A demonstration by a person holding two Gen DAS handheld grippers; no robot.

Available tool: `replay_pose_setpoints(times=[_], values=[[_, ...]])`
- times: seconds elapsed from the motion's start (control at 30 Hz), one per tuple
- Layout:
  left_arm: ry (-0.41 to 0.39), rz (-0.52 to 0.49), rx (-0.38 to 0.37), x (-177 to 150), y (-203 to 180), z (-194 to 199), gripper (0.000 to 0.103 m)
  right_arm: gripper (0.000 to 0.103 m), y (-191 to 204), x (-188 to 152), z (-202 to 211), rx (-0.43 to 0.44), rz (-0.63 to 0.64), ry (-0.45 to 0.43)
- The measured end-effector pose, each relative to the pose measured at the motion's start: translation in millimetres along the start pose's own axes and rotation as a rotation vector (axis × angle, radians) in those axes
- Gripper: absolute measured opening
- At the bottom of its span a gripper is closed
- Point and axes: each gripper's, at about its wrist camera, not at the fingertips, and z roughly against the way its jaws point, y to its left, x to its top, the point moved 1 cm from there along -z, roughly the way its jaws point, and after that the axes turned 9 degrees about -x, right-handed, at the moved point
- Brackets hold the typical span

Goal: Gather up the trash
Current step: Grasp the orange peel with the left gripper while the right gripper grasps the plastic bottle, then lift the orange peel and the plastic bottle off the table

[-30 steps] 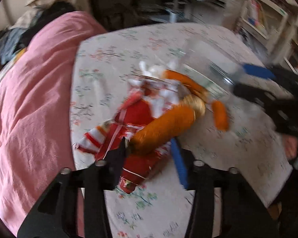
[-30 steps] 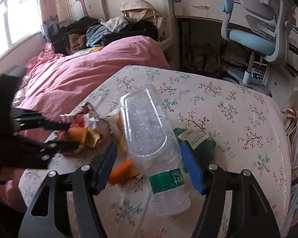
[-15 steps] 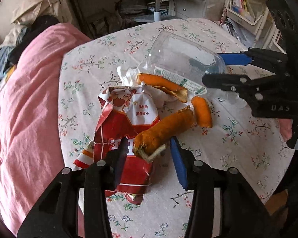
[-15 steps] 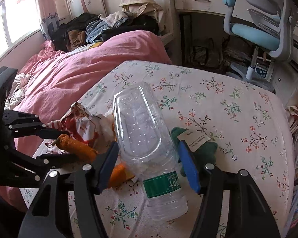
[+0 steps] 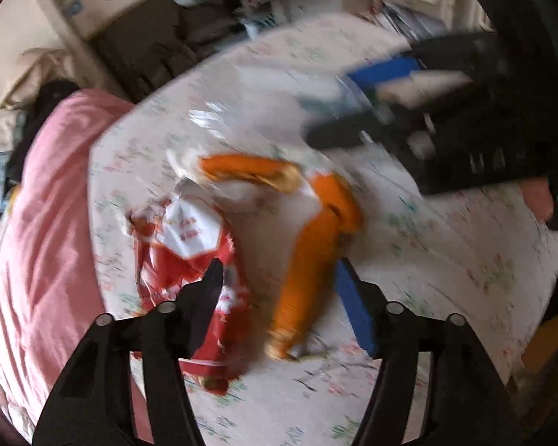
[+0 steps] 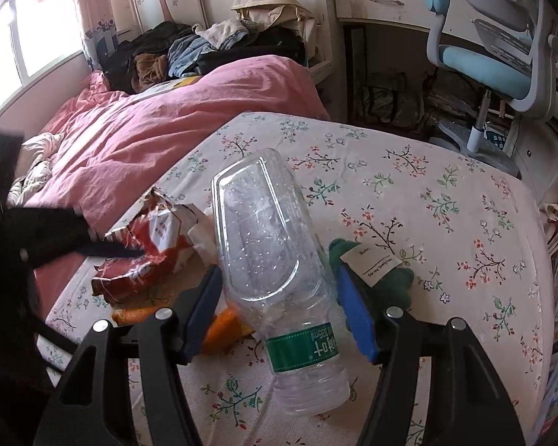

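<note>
Now left gripper [image 5: 275, 278] fingers opening around orange peel [image 5: 308, 271], untouched.

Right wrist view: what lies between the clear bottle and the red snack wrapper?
In the right wrist view, crumpled white paper fills the stretch between the clear bottle and the red snack wrapper; orange peel lies nearer the camera.

Floral-clothed table [image 6: 409, 171] bears red wrapper [image 6: 145, 260], orange peels [image 5: 308, 260], green cloth [image 6: 394, 282].
</note>
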Motion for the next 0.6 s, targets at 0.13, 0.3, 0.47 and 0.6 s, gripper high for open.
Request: replay_pose_setpoints(times=[0.13, 0.3, 0.47, 0.6], values=[[0.010, 0.031, -0.030, 0, -1, -2, 0.048, 0.061, -5, 1, 4, 0.026, -0.034, -0.012], [0.008, 0.043, -0.006, 0, -7, -7, 0.017, 0.061, -16, 2, 9, 0.071, -0.106, -0.019], [-0.062, 0.128, -0.015, -3, 4, 15, 0.015, 0.061, -32, 0, 20, 0.138, -0.216, -0.038], [-0.150, 0.220, -0.031, -9, 13, 45, 0.014, 0.061, -46, -5, 33, 0.205, -0.313, -0.061]])
